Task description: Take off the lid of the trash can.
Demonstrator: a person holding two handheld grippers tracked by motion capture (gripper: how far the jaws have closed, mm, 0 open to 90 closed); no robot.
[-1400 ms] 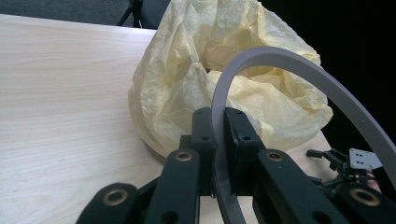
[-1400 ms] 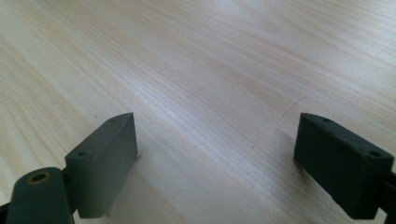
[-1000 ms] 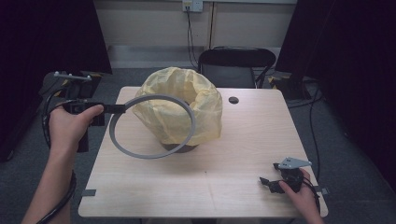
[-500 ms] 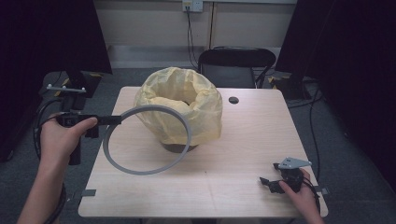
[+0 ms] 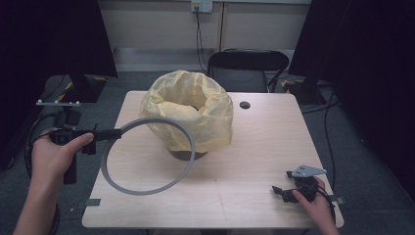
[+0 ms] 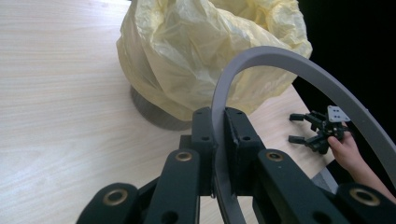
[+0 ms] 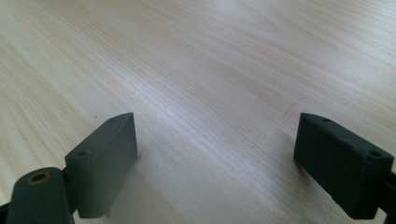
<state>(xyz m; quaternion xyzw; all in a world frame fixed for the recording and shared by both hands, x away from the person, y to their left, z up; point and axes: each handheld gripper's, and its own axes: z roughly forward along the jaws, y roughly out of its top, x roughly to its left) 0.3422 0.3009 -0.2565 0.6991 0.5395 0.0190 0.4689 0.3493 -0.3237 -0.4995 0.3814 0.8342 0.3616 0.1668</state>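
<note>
1. While the left gripper [image 5: 115, 133] clamps the grey ring [image 5: 147, 155] by its rim, the ring hangs tilted over the table [image 5: 254, 147], just in front of the yellow bag [image 5: 188, 110]
2. Well apart, the right gripper [image 5: 280, 189] rests near the table's edge, jaws spread wide, gripping nothing

We get even overhead light on the table [image 5: 254, 147], dark surroundings beyond it. Soft shadow under the yellow bag [image 5: 188, 115]. Nearest jaws blur in both gripper views (close focus); no glare.
</note>
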